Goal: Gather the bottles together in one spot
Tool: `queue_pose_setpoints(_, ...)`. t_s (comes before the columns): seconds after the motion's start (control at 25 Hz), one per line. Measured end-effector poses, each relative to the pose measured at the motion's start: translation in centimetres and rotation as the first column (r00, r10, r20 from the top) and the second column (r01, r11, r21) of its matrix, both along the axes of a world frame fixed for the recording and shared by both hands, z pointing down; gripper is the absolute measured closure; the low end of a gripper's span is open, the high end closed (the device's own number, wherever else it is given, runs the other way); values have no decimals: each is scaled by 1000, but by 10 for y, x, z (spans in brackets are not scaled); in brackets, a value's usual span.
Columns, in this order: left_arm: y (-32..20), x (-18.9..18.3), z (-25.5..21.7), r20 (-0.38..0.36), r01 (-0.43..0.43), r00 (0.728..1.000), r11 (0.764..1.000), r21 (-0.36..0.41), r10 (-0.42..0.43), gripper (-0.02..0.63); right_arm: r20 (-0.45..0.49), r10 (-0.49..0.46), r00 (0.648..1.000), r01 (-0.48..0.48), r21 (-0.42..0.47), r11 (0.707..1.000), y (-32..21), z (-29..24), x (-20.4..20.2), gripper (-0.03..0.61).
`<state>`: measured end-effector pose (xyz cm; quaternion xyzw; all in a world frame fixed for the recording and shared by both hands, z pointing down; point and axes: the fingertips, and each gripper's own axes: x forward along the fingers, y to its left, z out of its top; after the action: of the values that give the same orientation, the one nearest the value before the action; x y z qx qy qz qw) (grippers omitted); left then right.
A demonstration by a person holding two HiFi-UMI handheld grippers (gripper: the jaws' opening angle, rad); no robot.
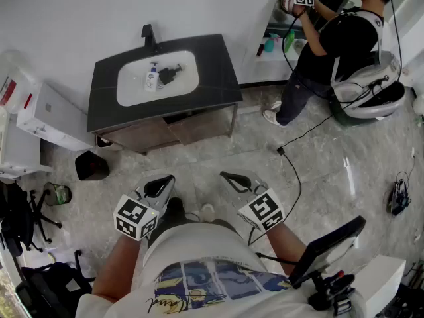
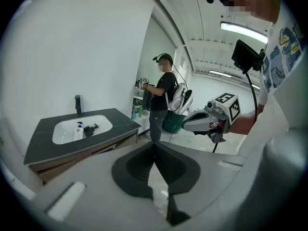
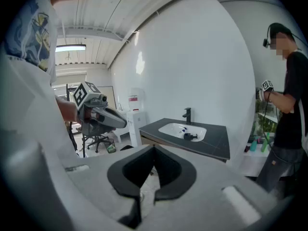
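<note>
In the basin (image 1: 132, 88), white bottle (image 1: 152, 78) with long axis and blue cap toward the faucet (image 1: 148, 37), black item (image 1: 169, 74) beside; left gripper (image 1: 163, 183) and right gripper (image 1: 233, 176), jaws pressed together, empty.

Jaws closed and empty, left hand-held gripper (image 1: 161, 184) and right hand-held gripper (image 1: 233, 179) tilt slightly downward.

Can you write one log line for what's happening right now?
left gripper: shut, empty | right gripper: shut, empty | white bottle: in sink | stage: standing away from sink
</note>
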<state>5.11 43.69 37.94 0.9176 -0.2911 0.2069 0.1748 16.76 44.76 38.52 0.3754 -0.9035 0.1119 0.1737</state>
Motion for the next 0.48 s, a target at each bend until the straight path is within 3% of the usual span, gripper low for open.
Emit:
queue_pose_setpoints(0.12,-5,-13,1,-3,32,999,999,-7,-32,612,-24,-25,999,24,-35,999,-6,8,-8,577)
queue_pose_setpoints(0.24,-14,-28,8,-6,56,998,998,-20,-56,612,-7,-38,999,38,-11,999,-20,9,-22,577)
queue_pose_setpoints(0.48,-44,-58,16,-26,64,998,997,-46,-65,612,-14,-13,1000,13,-39,999,-52,13,-40,577)
